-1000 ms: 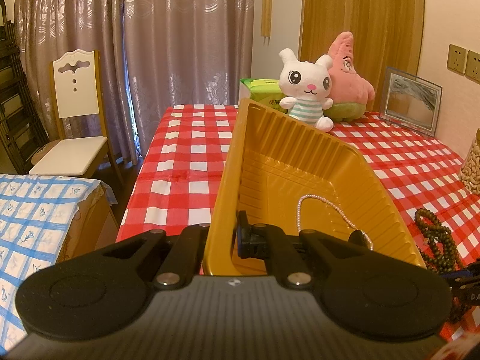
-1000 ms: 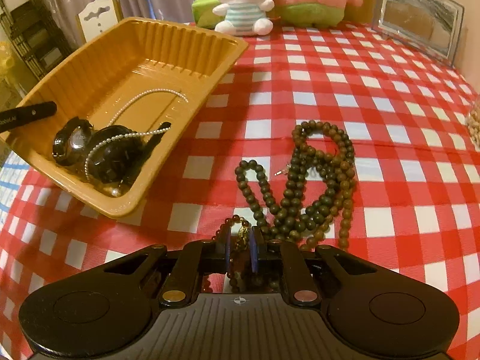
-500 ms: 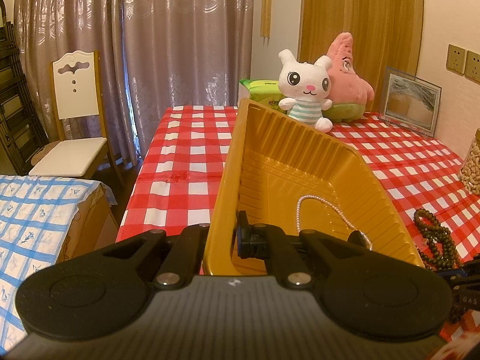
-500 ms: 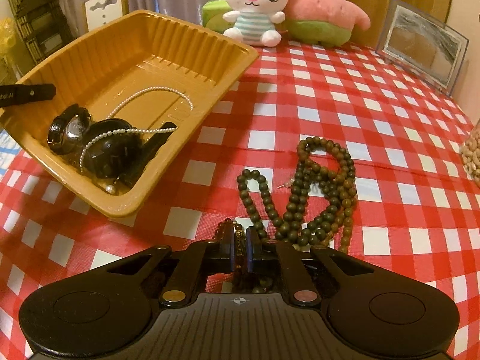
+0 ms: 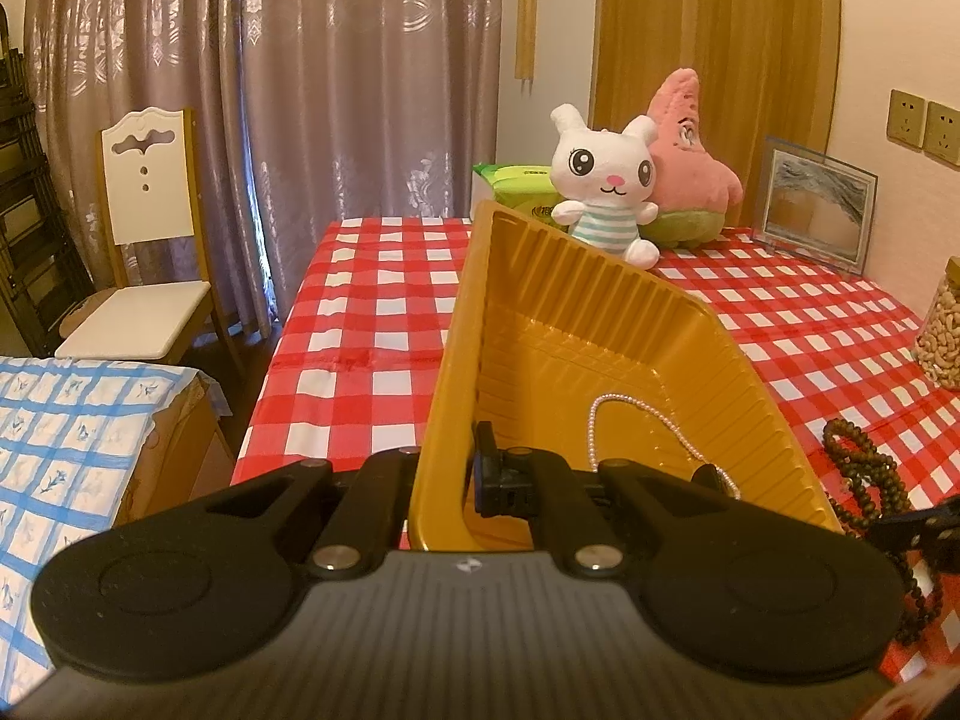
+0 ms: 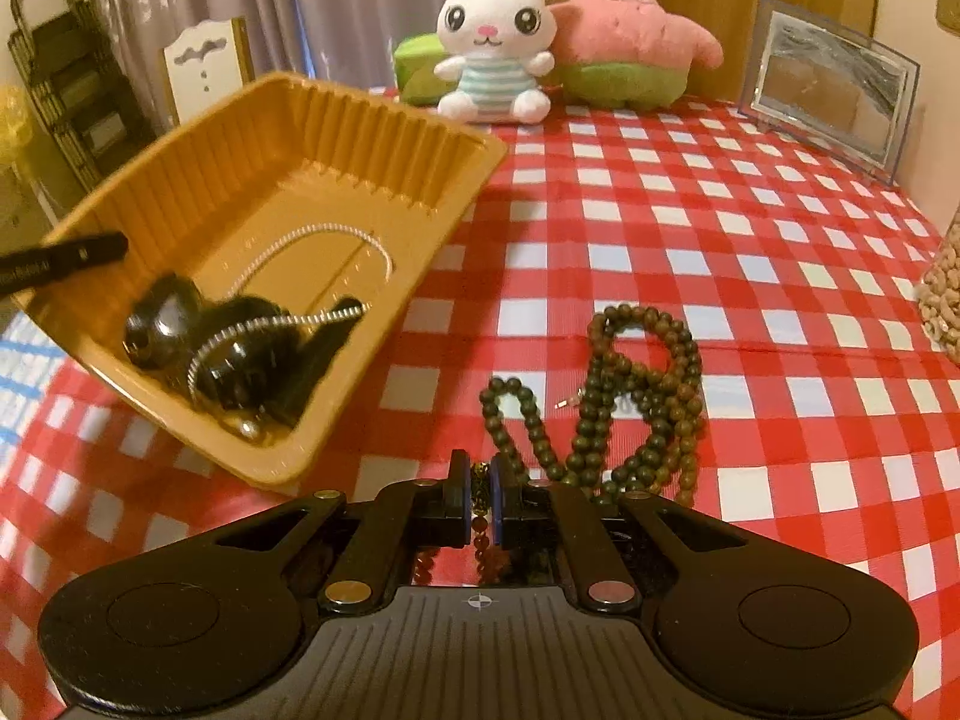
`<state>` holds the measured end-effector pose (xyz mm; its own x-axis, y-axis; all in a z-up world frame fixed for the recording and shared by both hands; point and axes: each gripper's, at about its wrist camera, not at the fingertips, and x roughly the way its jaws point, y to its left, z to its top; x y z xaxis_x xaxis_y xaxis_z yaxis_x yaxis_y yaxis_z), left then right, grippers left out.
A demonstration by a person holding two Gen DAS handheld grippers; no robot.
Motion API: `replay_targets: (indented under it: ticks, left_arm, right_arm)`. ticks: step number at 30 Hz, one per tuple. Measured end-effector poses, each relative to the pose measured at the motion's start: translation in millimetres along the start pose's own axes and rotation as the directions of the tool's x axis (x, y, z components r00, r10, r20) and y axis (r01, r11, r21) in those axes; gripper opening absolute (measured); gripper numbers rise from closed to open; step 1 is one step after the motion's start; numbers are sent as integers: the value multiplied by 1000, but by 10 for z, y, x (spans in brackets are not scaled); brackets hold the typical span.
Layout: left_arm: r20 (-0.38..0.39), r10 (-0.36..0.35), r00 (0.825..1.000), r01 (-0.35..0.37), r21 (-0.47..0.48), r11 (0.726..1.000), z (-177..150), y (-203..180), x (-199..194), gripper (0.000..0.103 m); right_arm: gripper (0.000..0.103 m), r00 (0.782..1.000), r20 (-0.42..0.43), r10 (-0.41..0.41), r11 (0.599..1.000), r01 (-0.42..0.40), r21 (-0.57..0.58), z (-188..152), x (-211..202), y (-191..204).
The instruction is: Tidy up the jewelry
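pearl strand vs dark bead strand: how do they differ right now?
The pearl strand is thin and whitish; the dark bead strand is chunky and brown-green. The pearl strand lies inside the orange tray, draped over black watches; the dark bead strand lies on the checked tablecloth. Only the dark bead strand is gripped, by the right gripper. Both are looped bead strings.

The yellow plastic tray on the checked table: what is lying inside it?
Inside the ribbed yellow plastic tray lie a white pearl-bead necklace and black watches, one strand draped over them. Whatever sits under the watches is covered.
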<state>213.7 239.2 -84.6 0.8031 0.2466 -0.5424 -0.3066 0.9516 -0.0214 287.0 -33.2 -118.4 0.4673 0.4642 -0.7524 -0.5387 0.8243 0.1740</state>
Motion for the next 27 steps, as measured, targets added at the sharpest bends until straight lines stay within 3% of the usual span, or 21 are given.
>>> replay_targets:
  ticks: [14,27]
  left_arm:
    - [9,-11,1000,11,-2,1000,-5,3,-12,4]
    - [12,-15,1000,15,-1,1000,10,-11,3,4]
  right_arm:
    - [6,988,124,88,973,-112,201,334,-650,-283]
    - [6,974,169,151,960,-186,211,559,-765,-171]
